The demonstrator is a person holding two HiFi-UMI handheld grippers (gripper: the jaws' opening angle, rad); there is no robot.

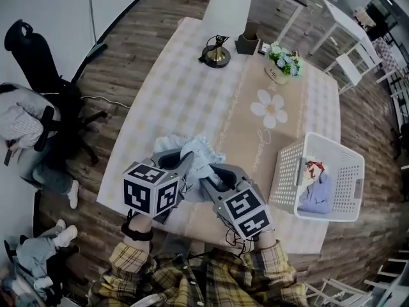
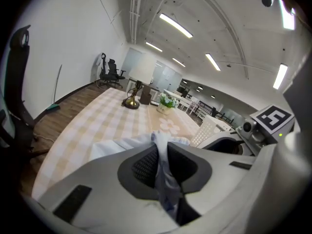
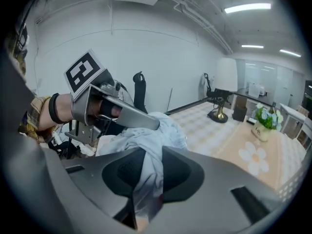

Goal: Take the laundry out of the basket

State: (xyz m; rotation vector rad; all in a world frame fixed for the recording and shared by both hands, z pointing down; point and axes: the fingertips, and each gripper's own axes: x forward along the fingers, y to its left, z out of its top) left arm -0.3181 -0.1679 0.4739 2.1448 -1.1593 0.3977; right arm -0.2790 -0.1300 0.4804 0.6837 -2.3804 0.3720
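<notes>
A pale blue garment (image 1: 199,153) hangs bunched between my two grippers over the near part of the table. My left gripper (image 1: 185,166) is shut on one part of the cloth (image 2: 163,167), which runs pinched between its dark pads. My right gripper (image 1: 206,183) is shut on another part of the garment (image 3: 146,174), which spills out ahead of its jaws. The white laundry basket (image 1: 350,165) stands at the table's right edge and holds a blue piece (image 1: 317,194) and a red-and-white piece (image 1: 313,168). Both grippers are left of the basket.
The table (image 1: 192,88) has a checked and flower-print cloth. At its far end stand a lamp (image 1: 222,18), a dark box (image 1: 248,42) and a pot of flowers (image 1: 282,62). An office chair (image 1: 45,75) and a person (image 1: 22,130) are at the left. White chairs (image 1: 348,43) stand at the right.
</notes>
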